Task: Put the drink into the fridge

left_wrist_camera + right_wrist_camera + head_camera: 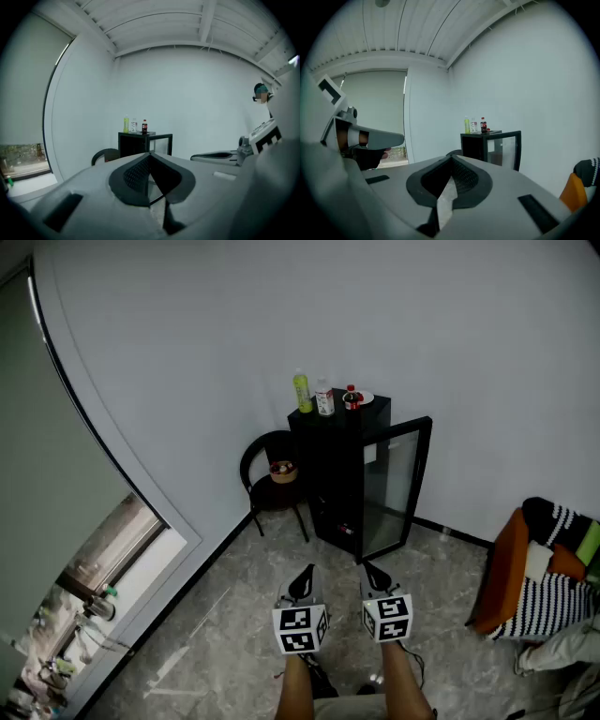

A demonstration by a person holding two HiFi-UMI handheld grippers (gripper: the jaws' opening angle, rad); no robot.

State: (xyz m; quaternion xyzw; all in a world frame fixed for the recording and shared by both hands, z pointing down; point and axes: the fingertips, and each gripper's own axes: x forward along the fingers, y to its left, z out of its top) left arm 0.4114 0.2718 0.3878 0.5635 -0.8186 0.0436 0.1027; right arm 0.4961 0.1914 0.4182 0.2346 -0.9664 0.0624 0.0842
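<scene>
The left hand-held gripper [305,575] and the right hand-held gripper [374,573] are side by side, each with its jaws pressed together on nothing. Ahead of both, well apart, stands the fridge [342,474], its glass door [398,486] open on the right. A green bottle [301,392], a clear bottle [324,398] and a cola bottle [352,397] stand upright on top of it. The right one looks nearer the opening. Only the head view looks into the fridge.
</scene>
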